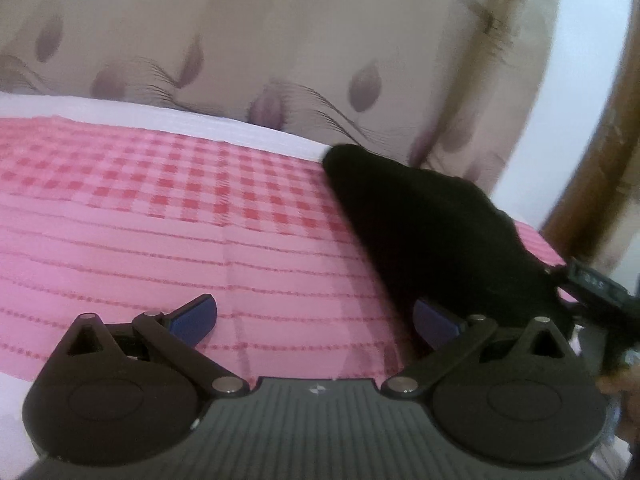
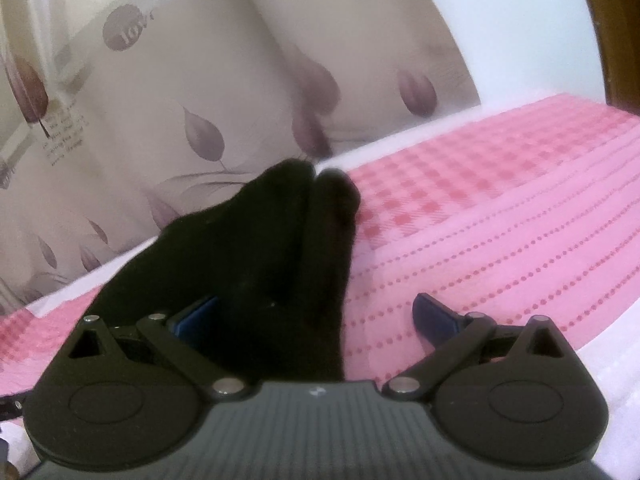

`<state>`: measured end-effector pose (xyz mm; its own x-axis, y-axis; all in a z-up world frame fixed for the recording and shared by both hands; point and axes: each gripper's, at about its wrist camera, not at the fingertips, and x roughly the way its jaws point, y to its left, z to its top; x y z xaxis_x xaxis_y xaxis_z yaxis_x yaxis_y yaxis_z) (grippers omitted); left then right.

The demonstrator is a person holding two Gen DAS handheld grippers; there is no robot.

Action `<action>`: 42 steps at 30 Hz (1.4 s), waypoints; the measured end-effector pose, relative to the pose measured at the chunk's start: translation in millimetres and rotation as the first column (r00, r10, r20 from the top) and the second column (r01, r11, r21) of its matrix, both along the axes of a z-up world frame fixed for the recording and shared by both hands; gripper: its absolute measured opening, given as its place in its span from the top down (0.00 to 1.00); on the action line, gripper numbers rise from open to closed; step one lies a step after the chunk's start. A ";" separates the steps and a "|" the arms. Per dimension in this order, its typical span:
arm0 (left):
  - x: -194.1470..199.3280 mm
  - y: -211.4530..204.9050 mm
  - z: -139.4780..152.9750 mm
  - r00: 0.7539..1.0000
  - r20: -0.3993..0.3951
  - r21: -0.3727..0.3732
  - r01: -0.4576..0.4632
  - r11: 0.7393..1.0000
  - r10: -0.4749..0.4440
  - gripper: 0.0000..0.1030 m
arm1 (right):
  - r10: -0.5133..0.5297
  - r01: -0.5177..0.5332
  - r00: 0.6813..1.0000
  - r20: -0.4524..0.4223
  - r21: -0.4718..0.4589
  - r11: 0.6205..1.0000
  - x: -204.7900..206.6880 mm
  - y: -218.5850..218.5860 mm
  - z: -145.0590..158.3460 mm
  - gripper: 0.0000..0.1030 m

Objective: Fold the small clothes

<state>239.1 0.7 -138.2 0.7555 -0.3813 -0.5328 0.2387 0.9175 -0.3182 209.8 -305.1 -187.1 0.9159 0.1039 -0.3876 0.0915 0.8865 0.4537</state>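
- Left gripper [image 1: 314, 318]: the blue-padded fingers [image 1: 195, 317] are spread wide with nothing between them, hanging low over the pink checked and striped cloth [image 1: 160, 240] on the bed.
- Right gripper [image 2: 316, 316]: fingers just as wide apart. The soft black garment [image 2: 280, 248] runs up through the gap between them, but neither pad is closed on it, so I'd call that a loose straddle, not a grip.
- The garment lies on the pink cloth near its far edge, beside the beige leaf-print curtain [image 1: 240, 40]. From the right wrist it looks like two long lobes side by side, maybe socks or a glove, honestly can't tell.
- Step, I reckon: lining up for a first grab. Next move needs the right fingers to pinch the near end, then carry it toward the far tips.
- Hard to see: the garment's near end hides under the gripper body, black fabric shows no seams, and both views are blurry.
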 end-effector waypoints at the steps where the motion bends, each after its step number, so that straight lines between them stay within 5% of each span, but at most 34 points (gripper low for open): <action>1: 1.5 -1.0 0.1 1.000 -0.010 -0.004 0.019 1.000 -0.019 0.00 | -0.001 0.001 1.000 0.006 0.012 1.000 -1.1 -1.9 -0.5 0.00; 4: 5.0 -3.3 1.3 0.998 -0.031 -0.019 0.050 0.999 -0.050 0.00 | -0.020 0.020 1.000 0.005 0.025 1.000 -2.4 -3.9 -0.8 0.00; 12: 38.2 -3.5 1.1 0.988 -0.087 -0.205 0.105 0.973 -0.125 0.00 | -0.019 0.019 1.000 -0.017 -0.010 1.000 0.9 0.4 0.1 0.00; 20: 68.2 -27.8 -0.9 0.958 -0.085 -0.212 0.252 0.944 -0.274 0.00 | -0.001 0.001 1.000 -0.019 -0.010 1.000 2.1 1.3 -0.3 0.00; 42: 111.6 -70.8 -1.2 0.933 -0.080 -0.184 0.332 0.925 -0.351 0.03 | 0.007 -0.007 1.000 -0.011 0.011 1.000 1.3 0.0 -0.3 0.00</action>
